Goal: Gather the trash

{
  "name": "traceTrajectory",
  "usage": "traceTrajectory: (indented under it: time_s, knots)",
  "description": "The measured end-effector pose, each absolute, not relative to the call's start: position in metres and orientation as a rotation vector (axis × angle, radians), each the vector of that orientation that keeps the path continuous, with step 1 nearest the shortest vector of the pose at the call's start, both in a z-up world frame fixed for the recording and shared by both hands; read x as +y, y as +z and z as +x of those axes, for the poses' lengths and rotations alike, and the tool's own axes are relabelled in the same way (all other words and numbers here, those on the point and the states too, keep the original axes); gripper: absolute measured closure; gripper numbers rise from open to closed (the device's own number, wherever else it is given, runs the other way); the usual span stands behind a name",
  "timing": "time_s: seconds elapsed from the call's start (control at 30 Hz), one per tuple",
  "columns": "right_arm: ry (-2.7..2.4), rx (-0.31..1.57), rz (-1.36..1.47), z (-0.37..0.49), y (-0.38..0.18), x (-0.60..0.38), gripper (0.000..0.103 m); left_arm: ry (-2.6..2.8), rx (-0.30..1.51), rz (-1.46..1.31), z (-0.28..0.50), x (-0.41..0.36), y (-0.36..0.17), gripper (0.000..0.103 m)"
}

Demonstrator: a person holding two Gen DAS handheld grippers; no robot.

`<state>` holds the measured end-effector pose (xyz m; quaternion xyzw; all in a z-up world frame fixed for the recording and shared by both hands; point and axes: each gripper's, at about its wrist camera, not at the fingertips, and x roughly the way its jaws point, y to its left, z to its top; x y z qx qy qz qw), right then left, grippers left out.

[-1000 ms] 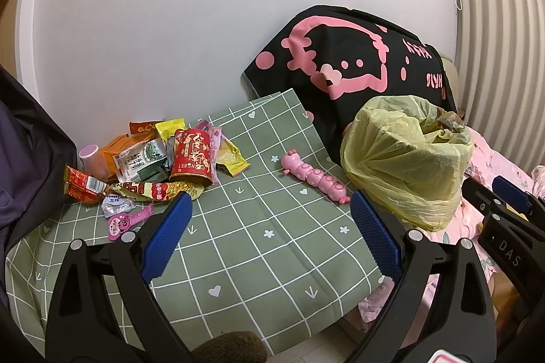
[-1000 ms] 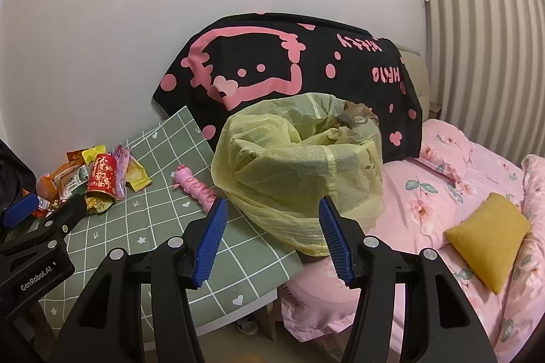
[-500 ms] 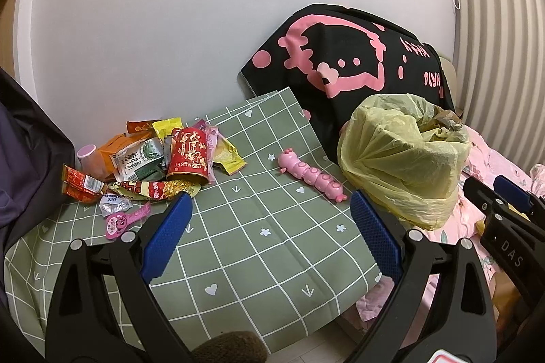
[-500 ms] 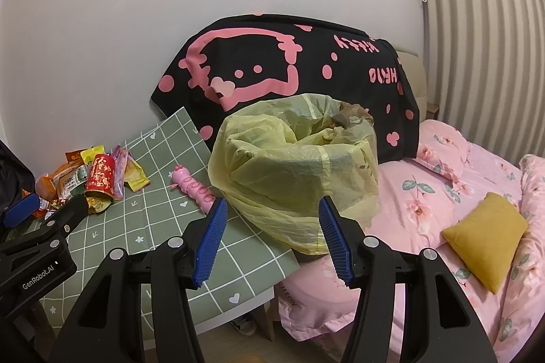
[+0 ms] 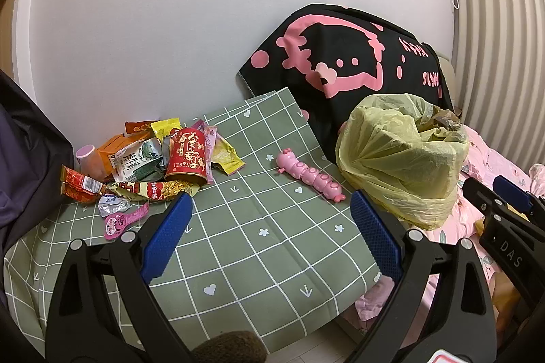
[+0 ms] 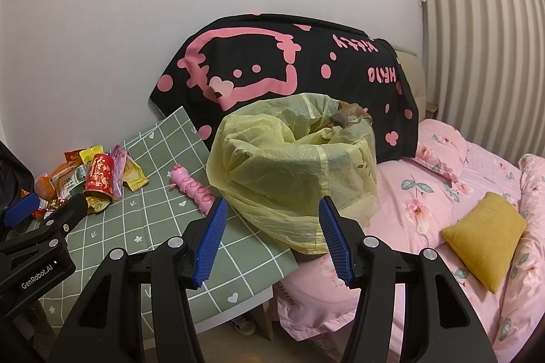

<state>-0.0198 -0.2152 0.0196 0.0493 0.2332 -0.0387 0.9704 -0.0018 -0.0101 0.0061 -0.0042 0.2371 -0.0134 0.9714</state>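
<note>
Green checked bench point(image 5: 259, 247) sitting against white wall, wrapper pile point(image 5: 150, 162) lying far-left, yellow trash bag point(image 6: 293, 172) standing right, left hand-held gripper point(image 5: 269, 226) and right hand-held gripper point(image 6: 272, 233) both hovering released.

We see the table point(image 5: 259, 247) standing against the wall point(image 5: 170, 22), with the bed point(image 6: 442, 192) at its right. A heap of wrappers point(image 5: 136, 158) lies at the table's far left, a tipped cup point(image 5: 188, 155) among them and a small cup point(image 5: 83, 153) behind. The caterpillar toy point(image 5: 308, 175) lies right of the heap, near the lined bin point(image 6: 296, 165) (which stands at the table's right edge, just beside the bed). Behind the bin a blanket point(image 6: 289, 63) hangs over the headboard; a cushion point(image 6: 483, 226) rests on the bed, further right
</note>
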Motion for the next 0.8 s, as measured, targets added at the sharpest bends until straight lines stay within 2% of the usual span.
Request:
traceTrajectory:
  time_s: [0.53,0.8]
  knots:
    - [-0.074,0.487,0.096,-0.016,0.016,-0.216,0.050,-0.031,0.495,-0.003,0.007,-0.010,0.004,0.014]
    - [-0.054,0.535,0.068,0.019,0.008,-0.206,0.050,-0.012,0.517,0.016,0.033,0.017,-0.005,0.014]
